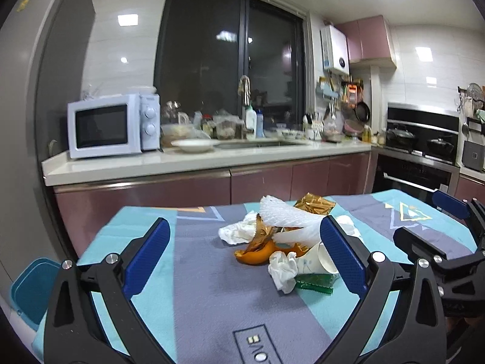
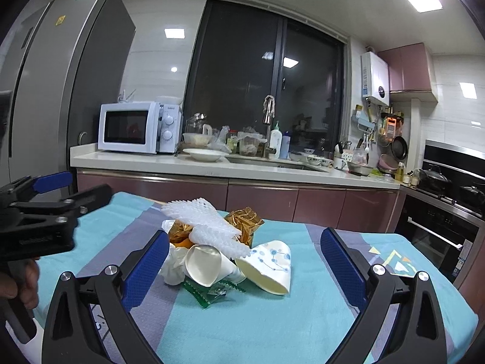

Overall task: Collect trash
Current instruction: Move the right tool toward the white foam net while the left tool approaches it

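A heap of trash lies on the blue-and-grey tablecloth (image 1: 197, 288): white foam fruit netting (image 1: 288, 218), gold foil wrappers (image 1: 315, 203), crumpled white tissues (image 1: 283, 270), orange peel (image 1: 257, 254), a crushed paper cup (image 1: 315, 262) and a green wrapper (image 1: 315, 283). In the right wrist view the netting (image 2: 209, 227), two crushed paper cups (image 2: 269, 265) and the green wrapper (image 2: 209, 292) lie between the fingers. My left gripper (image 1: 245, 254) is open and empty, just short of the heap. My right gripper (image 2: 245, 257) is open and empty, also facing the heap.
A blue bin (image 1: 33, 291) stands on the floor left of the table. Behind the table runs a kitchen counter (image 1: 182, 163) with a microwave (image 1: 112, 126), a plate and a sink. A fridge (image 2: 60, 91) stands at the left, a stove (image 1: 421, 142) at the right.
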`<action>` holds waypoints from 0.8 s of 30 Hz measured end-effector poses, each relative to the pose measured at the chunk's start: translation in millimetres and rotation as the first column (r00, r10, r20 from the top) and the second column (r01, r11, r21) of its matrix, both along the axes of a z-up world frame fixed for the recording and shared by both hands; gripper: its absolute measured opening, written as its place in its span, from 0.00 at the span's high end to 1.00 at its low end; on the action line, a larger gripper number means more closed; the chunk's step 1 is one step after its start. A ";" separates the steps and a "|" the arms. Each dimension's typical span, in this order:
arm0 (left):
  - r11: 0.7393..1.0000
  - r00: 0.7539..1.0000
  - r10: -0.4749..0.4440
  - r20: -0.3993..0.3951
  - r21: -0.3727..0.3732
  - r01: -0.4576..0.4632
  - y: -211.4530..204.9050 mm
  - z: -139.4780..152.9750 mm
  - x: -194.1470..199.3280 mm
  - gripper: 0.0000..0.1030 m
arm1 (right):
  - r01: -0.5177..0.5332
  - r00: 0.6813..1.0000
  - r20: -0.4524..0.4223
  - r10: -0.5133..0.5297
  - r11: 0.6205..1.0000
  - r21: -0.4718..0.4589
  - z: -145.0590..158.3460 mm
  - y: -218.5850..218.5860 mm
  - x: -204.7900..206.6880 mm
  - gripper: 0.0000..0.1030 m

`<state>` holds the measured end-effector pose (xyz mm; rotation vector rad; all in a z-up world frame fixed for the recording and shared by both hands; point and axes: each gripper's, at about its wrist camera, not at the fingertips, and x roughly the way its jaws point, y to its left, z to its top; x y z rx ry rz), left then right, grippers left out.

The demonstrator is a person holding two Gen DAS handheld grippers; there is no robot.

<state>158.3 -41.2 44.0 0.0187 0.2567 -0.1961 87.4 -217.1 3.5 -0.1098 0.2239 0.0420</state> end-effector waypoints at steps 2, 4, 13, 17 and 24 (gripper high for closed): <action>1.000 0.999 -0.016 -0.028 -0.012 0.016 -4.8 -3.2 16.1 0.05 | -0.007 1.000 -0.013 0.007 1.000 -0.001 -0.3 -0.5 6.4 0.06; 0.999 0.998 -0.030 -0.057 -0.025 0.029 -8.6 -6.1 36.1 0.05 | -0.008 1.000 -0.024 0.008 1.000 -0.004 -1.7 -0.2 11.2 0.06; 0.983 0.972 -0.118 -0.202 -0.160 0.086 -27.0 -26.9 112.4 0.05 | -0.009 0.997 -0.082 0.009 1.000 -0.003 -17.0 -1.6 27.3 0.06; 0.967 0.948 -0.164 -0.272 -0.234 0.101 -34.6 -44.9 144.6 0.05 | 0.002 0.995 -0.103 -0.001 1.000 0.001 -22.0 -4.7 35.0 0.06; 0.917 0.914 -0.233 -0.332 -0.388 0.093 -26.1 -65.5 181.6 0.06 | 0.004 0.992 -0.126 -0.003 1.000 0.005 -27.5 -7.0 48.2 0.06</action>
